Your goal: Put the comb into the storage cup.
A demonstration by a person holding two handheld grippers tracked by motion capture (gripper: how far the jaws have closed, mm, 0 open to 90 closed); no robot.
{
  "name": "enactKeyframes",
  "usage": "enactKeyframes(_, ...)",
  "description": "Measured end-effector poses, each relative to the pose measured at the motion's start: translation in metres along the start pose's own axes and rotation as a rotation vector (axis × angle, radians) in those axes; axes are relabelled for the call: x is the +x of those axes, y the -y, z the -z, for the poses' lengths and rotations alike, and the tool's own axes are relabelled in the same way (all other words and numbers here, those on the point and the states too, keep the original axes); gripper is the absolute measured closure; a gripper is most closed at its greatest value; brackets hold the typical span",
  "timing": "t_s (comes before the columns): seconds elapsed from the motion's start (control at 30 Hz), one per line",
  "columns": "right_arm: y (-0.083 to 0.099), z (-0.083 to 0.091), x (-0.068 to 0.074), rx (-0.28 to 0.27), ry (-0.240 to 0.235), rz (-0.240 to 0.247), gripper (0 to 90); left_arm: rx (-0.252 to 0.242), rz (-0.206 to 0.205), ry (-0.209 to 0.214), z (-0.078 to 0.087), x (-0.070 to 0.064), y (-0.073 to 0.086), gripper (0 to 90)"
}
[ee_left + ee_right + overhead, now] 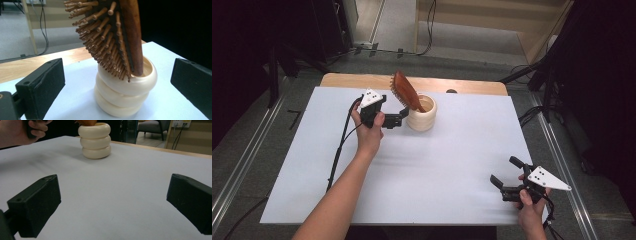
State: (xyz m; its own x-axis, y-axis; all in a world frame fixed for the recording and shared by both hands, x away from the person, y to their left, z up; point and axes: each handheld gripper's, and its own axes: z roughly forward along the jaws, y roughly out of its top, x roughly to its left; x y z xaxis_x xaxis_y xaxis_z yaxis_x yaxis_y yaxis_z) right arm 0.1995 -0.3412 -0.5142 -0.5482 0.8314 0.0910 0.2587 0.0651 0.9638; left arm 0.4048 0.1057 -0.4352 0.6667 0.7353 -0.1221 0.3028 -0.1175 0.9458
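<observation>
Hairbrush (117,37) in cup (125,97), between open left hand-held gripper (117,85) jaws.

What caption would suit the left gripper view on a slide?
Open left gripper facing a wooden hairbrush standing in a cream ribbed holder.

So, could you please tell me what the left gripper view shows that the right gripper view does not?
The left gripper view shows the wooden hairbrush close up, its bristles and back standing tilted in the cream ribbed holder, between open black fingers. The right gripper view shows a wide stretch of the white table, with the person's other hand at the far left. Both show the holder on that table.
</observation>
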Motion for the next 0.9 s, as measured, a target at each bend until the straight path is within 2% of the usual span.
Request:
enactKeyframes(0.27, 0.000, 0.000, 0.000, 0.002, 0.002, 0.003, 0.0, -0.010, -0.023, 0.006, 0.014, -0.003, 0.005, 0.0)
enactKeyframes(0.9, 0.000, -0.001, 0.001, 0.008, 0.000, 0.004, 0.0, -0.043, -0.037, 0.003, 0.051, -0.005, 0.016, 0.0)
